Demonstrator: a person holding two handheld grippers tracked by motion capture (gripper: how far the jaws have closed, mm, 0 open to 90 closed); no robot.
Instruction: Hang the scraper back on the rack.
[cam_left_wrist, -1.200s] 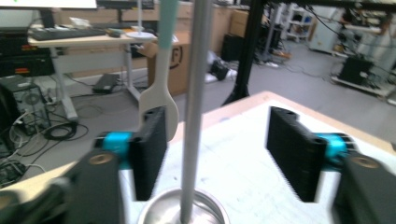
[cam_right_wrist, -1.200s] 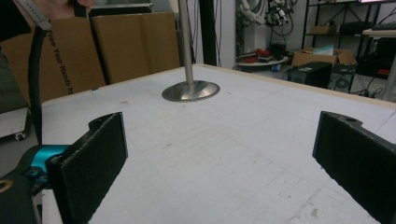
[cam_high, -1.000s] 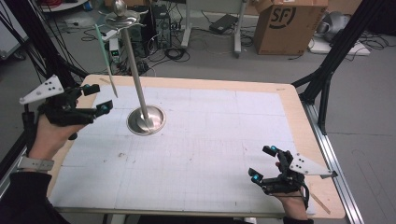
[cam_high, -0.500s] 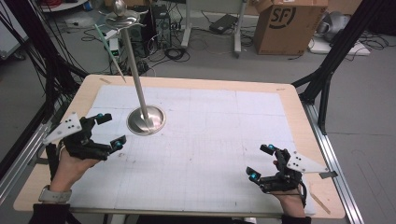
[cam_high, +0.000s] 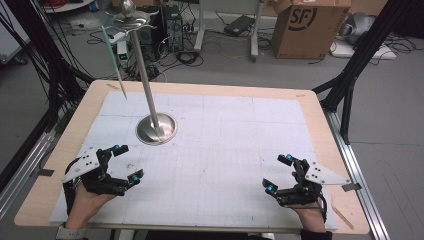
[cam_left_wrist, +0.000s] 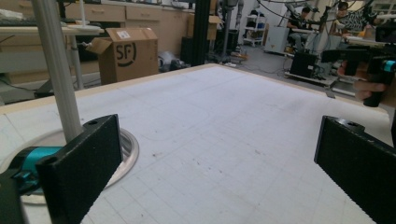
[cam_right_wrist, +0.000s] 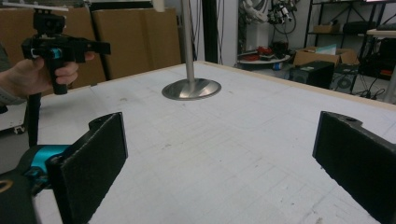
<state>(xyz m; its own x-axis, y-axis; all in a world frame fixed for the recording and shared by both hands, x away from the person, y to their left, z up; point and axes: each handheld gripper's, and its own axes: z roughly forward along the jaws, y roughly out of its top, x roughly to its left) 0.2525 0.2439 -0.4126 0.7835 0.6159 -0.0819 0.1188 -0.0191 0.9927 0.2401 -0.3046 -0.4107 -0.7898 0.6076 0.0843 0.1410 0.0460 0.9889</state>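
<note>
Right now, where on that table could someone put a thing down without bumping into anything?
The white mat lies bare between the left gripper and the right gripper, and across its far right half. The only crowded spot is far left, around the metal stand and the thin green stick hanging from it.

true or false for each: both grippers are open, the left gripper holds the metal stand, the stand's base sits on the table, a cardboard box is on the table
1. Both grippers are open. True: the left gripper and the right gripper have their jaws spread with nothing between them.
2. The left gripper holds the metal stand. False: it is apart from the stand, nearer the table's front edge.
3. The stand's round base rests on the table. True.
4. A cardboard box is on the table. False: it stands on the floor beyond the table.
</note>
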